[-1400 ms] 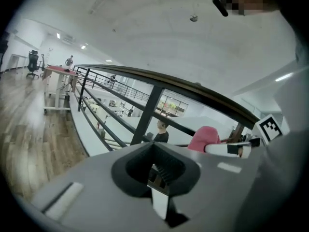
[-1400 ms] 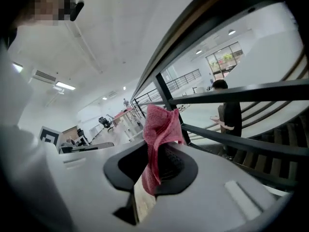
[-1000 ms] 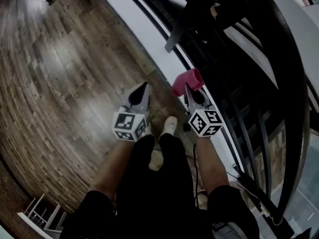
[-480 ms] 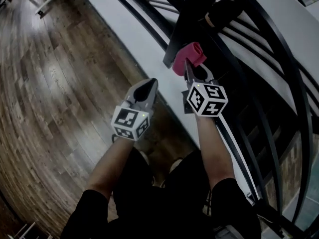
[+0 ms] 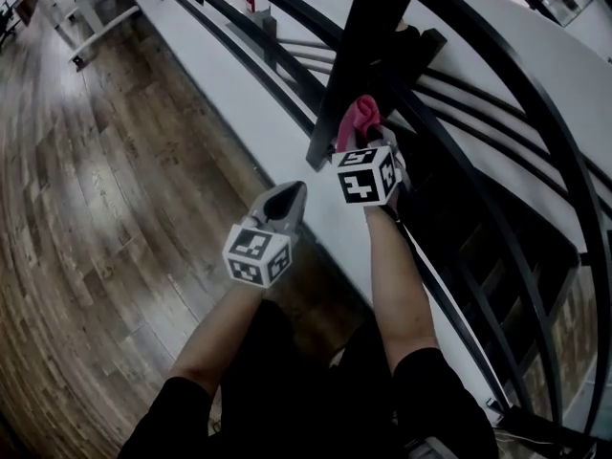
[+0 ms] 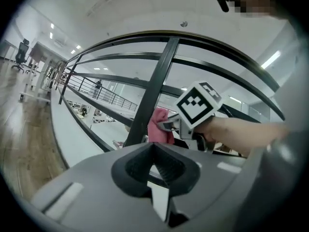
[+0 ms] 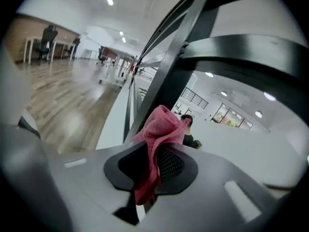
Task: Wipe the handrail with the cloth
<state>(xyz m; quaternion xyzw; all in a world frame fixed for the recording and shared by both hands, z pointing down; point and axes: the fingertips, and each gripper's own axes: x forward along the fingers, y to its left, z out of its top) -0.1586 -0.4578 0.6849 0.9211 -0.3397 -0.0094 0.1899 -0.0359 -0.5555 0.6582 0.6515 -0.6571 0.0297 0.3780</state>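
Note:
My right gripper (image 5: 369, 139) is shut on a pink cloth (image 5: 358, 115), whose bunched top sticks out past the jaws (image 7: 161, 124). The cloth is right beside a black slanting post (image 5: 368, 46) of the railing; whether they touch I cannot tell. The broad black handrail (image 5: 559, 151) curves past on the right and fills the upper right of the right gripper view (image 7: 251, 50). Lower and to the left, my left gripper (image 5: 290, 194) is shut with nothing in it, over the white kerb. Its own view shows the right gripper (image 6: 166, 125) with the cloth (image 6: 158, 127) against the post (image 6: 153, 88).
A white kerb (image 5: 220, 75) runs along the foot of the railing, with wooden floor (image 5: 86, 189) to its left. Thinner black rails (image 5: 497, 228) run below the handrail. The person's legs in dark shorts (image 5: 287, 381) are at the bottom. Desks and chairs (image 7: 46, 42) stand far off.
The right gripper has risen and gone forward with the cloth, up to the black post. The left gripper has stayed low beside it. The head view has tilted further along the railing.

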